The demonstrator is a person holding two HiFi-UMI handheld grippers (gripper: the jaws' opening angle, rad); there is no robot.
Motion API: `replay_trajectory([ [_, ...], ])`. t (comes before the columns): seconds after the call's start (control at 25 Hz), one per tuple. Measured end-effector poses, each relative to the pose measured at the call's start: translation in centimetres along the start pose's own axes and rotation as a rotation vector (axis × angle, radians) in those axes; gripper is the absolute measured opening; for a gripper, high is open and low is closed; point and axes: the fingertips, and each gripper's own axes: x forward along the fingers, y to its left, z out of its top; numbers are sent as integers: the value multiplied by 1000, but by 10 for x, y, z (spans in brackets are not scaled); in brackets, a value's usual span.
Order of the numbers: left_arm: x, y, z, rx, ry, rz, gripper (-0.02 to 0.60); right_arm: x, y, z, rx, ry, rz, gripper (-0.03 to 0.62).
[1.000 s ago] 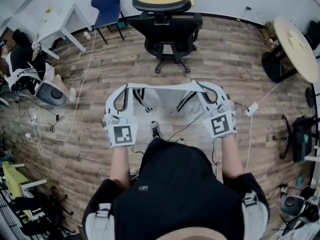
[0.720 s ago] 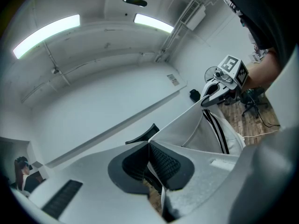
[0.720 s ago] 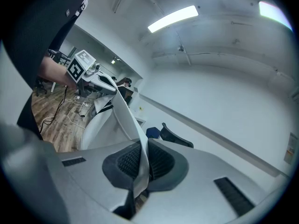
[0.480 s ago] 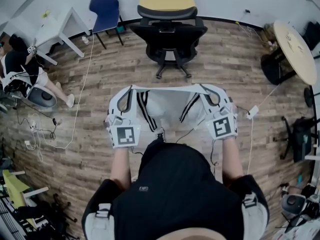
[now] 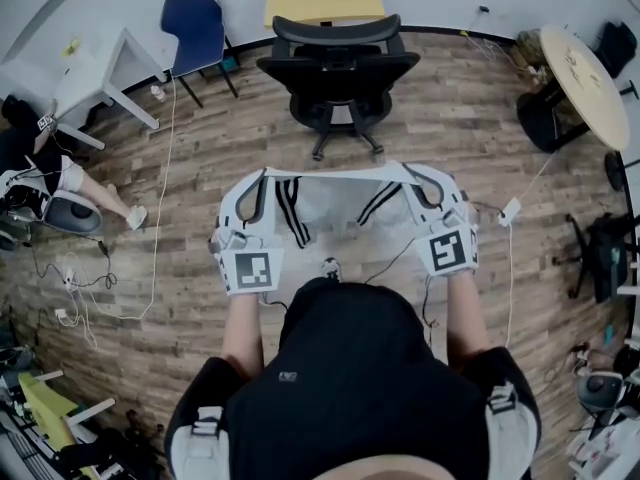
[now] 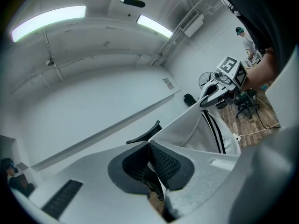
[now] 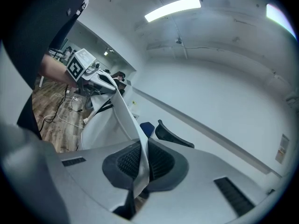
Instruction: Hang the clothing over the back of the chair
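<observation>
A white garment with black stripes point(image 5: 330, 203) hangs stretched between my two grippers in the head view. My left gripper point(image 5: 262, 173) is shut on its left top edge, and my right gripper point(image 5: 405, 168) is shut on its right top edge. The left gripper view shows the cloth point(image 6: 205, 134) pinched between the dark pads point(image 6: 161, 164). In the right gripper view a white strip of the garment point(image 7: 133, 134) runs down between the closed pads point(image 7: 159, 162). The black office chair point(image 5: 340, 68) stands ahead of the garment, its back point(image 5: 337, 30) on the far side from me.
A blue chair point(image 5: 196, 28) and a white table point(image 5: 85, 73) stand at the back left. A round table point(image 5: 585, 83) is at the right. A seated person point(image 5: 40, 183) and loose cables point(image 5: 100, 278) are at the left on the wooden floor point(image 5: 190, 158).
Both grippers have carried the stretched garment forward, closer to the black chair. The grip on the cloth is the same.
</observation>
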Motion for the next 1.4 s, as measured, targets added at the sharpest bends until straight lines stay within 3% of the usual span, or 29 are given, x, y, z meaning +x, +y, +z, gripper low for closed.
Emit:
replay_trajectory([
  [0.4,29,35,-26,7,-31,-68,2,39,6,6,16,50,-61,-3],
  [0.72,47,43,-33,4,-24,-79,2,58,-2,1,37,53,-62,-3],
  [1.0,55,50,-37,-7,2,-36,2,80,-11,-3,28,27,-12,-3],
  [1.4,97,39,-16,-5,58,78,2,102,-65,-26,4,-50,85,-3],
])
